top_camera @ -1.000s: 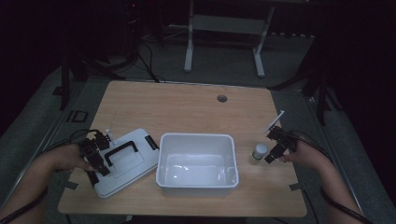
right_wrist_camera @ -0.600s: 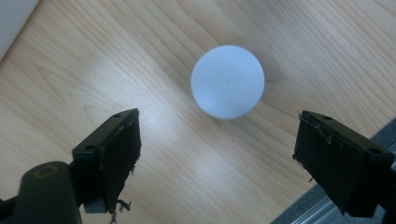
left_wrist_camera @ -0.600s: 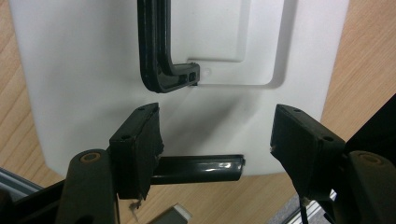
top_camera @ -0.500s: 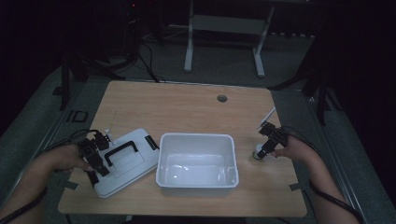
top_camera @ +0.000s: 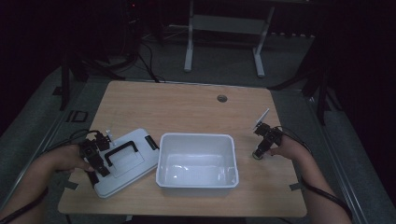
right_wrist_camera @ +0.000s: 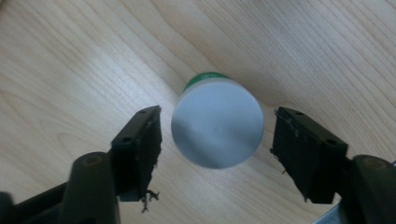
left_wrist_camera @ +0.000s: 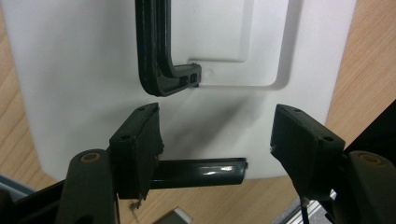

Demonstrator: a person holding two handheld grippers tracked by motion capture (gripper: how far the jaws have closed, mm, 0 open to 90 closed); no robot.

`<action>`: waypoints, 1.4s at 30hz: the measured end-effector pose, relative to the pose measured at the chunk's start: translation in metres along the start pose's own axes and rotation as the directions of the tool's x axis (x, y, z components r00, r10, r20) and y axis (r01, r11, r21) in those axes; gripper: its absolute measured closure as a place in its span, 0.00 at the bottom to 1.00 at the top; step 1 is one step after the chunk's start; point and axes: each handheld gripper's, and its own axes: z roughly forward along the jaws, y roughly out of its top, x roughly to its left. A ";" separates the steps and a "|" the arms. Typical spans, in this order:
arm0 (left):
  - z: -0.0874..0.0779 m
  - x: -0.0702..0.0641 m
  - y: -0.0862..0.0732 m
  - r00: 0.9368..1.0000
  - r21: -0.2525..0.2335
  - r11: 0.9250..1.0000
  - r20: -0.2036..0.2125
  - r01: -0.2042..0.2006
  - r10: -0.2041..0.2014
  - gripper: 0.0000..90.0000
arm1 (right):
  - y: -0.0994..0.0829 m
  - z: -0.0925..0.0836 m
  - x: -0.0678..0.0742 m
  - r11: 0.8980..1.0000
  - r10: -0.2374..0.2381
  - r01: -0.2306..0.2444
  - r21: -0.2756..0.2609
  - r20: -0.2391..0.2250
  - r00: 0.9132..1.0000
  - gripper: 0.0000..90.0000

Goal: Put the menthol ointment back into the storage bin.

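A small green bottle with a white cap (right_wrist_camera: 215, 135) stands upright on the wooden table (top_camera: 187, 107), right of the white bin (top_camera: 196, 136). My right gripper (right_wrist_camera: 218, 113) points down over the bottle (top_camera: 257, 154). Its jaws have just been closing and now flank the cap, a thin gap left on each side. The right gripper (top_camera: 261, 148) is open. At the left lies the bin's white lid (top_camera: 126, 175) with its black handle (left_wrist_camera: 154, 56). My left gripper (top_camera: 95, 158) hovers open over the lid's (left_wrist_camera: 70, 70) near corner, a black latch (left_wrist_camera: 201, 171) between its jaws.
The bin is empty and sits in the middle of the near half of the table. A round cable hole (top_camera: 222, 98) is in the far part of the tabletop. Tape marks (top_camera: 296, 186) sit near the front corners. A metal frame (top_camera: 224, 28) stands on the floor beyond the table.
My right gripper has moved left and down from beside the bottle to over it, and its jaws have narrowed around the cap. The left gripper and the lid have stayed put.
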 end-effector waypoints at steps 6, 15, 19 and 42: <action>0.001 0.001 -0.001 1.000 0.002 1.000 -0.001 0.002 -0.002 0.37 | 0.005 0.008 0.000 1.000 0.004 -0.004 0.026 0.004 1.000 0.48; 0.003 0.000 0.000 1.000 0.004 1.000 0.004 0.001 -0.001 0.37 | 0.007 0.011 0.002 0.999 -0.007 0.007 0.040 0.003 1.000 0.55; 0.002 0.001 -0.001 1.000 0.001 1.000 0.003 -0.002 0.002 0.37 | 0.008 0.009 0.003 0.999 -0.015 0.014 0.053 0.017 1.000 0.55; -0.002 0.000 -0.002 1.000 -0.004 1.000 -0.003 0.000 0.000 0.37 | -0.015 -0.024 0.030 0.954 -0.299 0.298 0.034 0.017 0.954 0.55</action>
